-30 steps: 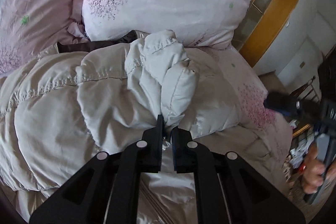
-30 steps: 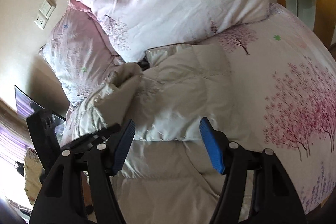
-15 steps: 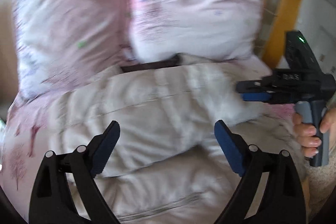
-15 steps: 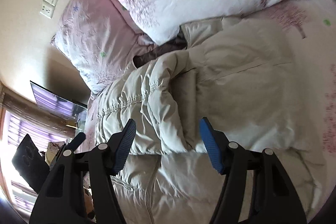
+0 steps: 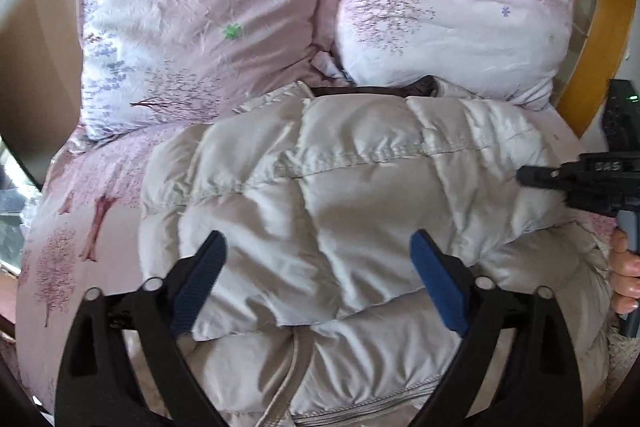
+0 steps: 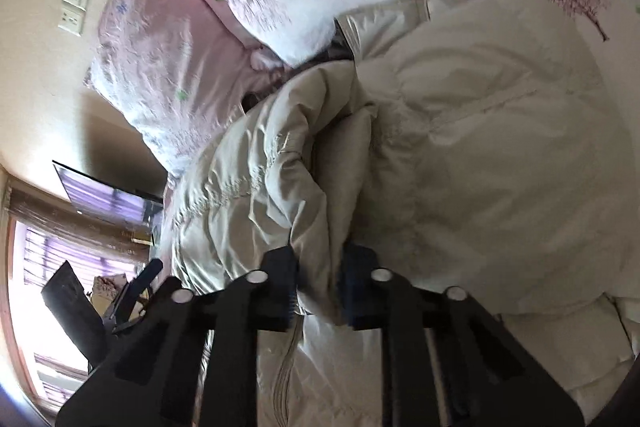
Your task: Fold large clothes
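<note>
Since a second ago the folded sleeve has left the left gripper, whose jaws are opening wide above the padded jacket. Bed with pink floral sheet, two pillows. Right gripper closing, pinching a jacket fold.

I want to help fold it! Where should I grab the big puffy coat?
Take the puffy coat by the loose folded edge of its sleeve, coming from the near side. That flap lifts off the flat body, thin enough to pinch; the right hand-held gripper is closing on it there.
</note>
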`<move>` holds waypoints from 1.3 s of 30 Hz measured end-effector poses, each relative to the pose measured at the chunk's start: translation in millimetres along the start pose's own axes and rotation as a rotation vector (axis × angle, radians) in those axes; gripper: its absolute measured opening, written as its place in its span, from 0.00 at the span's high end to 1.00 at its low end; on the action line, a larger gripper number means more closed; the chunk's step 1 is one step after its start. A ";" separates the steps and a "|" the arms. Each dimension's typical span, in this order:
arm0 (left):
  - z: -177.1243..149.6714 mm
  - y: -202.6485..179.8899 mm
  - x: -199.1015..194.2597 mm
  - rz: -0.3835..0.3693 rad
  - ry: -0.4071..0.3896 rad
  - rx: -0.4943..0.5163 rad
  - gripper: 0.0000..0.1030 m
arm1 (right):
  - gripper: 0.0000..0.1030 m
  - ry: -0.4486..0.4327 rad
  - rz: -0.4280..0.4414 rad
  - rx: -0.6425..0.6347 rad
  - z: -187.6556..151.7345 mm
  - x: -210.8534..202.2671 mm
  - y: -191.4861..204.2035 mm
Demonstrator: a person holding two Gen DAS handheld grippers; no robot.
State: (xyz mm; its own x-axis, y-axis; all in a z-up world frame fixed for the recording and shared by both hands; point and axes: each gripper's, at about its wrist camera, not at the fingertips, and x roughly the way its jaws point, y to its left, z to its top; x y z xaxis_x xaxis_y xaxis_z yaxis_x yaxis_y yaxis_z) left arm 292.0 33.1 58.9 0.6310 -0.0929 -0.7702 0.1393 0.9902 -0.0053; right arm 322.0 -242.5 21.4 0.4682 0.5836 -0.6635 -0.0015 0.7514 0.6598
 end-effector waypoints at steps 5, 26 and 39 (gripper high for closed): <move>-3.4 3.4 -3.5 0.068 -0.012 -0.009 0.02 | 0.89 -0.098 -0.006 -0.016 0.7 -24.0 3.7; -18.6 2.6 -12.5 0.133 -0.004 0.062 0.02 | 0.12 -0.155 -0.207 -0.019 -17.7 -65.3 -0.9; -24.2 7.2 -9.9 0.154 0.015 0.050 0.02 | 0.50 -0.040 -0.263 -0.133 -10.8 1.7 22.1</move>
State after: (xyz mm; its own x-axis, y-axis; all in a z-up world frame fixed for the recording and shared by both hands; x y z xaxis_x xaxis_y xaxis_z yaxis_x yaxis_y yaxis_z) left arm 268.3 43.6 51.1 0.6364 0.0619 -0.7689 0.0794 0.9862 0.1451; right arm 313.2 -221.5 30.9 0.5019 0.3530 -0.7896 0.0098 0.9105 0.4133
